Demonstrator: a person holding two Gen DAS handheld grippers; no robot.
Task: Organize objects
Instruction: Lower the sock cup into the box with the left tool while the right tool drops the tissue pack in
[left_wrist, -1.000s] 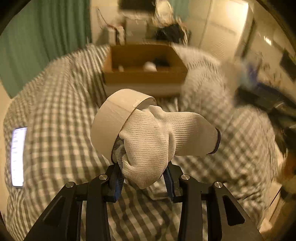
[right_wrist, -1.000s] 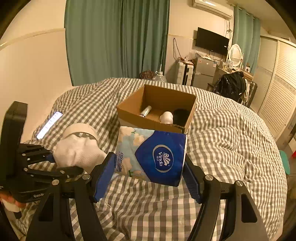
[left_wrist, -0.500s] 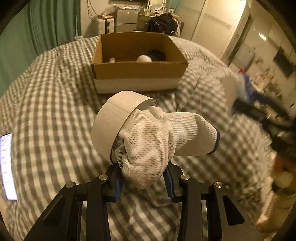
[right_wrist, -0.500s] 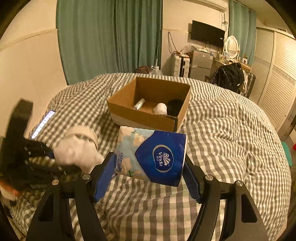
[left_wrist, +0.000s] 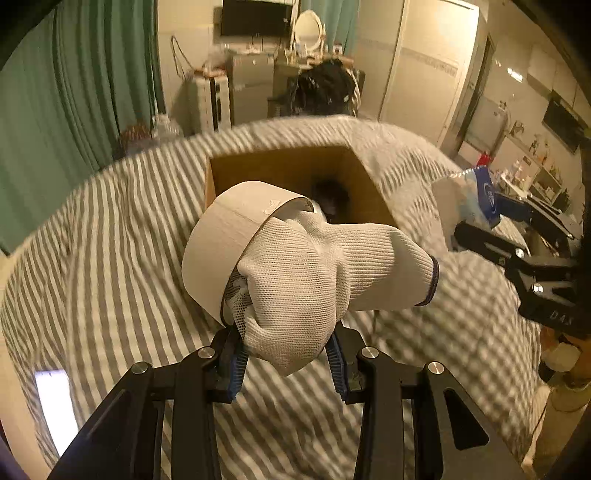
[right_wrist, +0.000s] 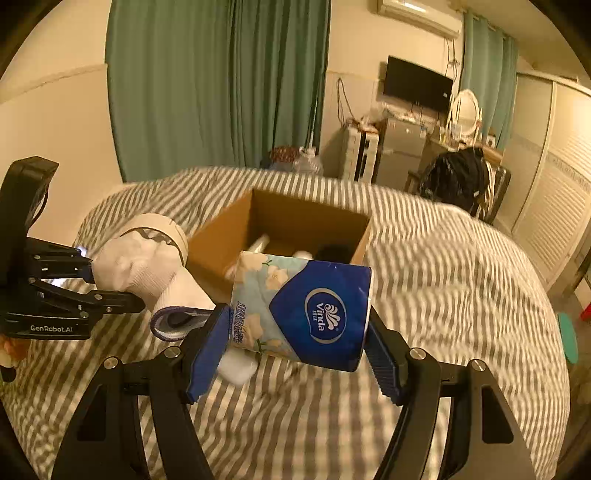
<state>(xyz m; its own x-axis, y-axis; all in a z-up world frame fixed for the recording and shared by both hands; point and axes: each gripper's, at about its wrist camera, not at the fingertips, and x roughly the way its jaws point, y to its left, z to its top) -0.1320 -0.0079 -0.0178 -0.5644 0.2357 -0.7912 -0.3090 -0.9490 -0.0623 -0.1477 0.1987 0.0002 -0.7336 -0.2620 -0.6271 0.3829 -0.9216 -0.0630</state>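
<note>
Legible text: "Vinda" on the blue tissue pack (right_wrist: 301, 312); "GenRobot.AI" on the left claw (right_wrist: 88, 271) body.

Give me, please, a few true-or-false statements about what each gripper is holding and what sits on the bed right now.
1. The right gripper holds a Vinda tissue pack between its jaws. True.
2. The left gripper is empty. False: it is shut on a white glove that passes through a tape roll.
3. The cardboard box on the checked bed is open at the top. True.
4. The box is empty. False: a dark object and pale items lie inside.
5. The curtains are red. False: they are green.
</note>
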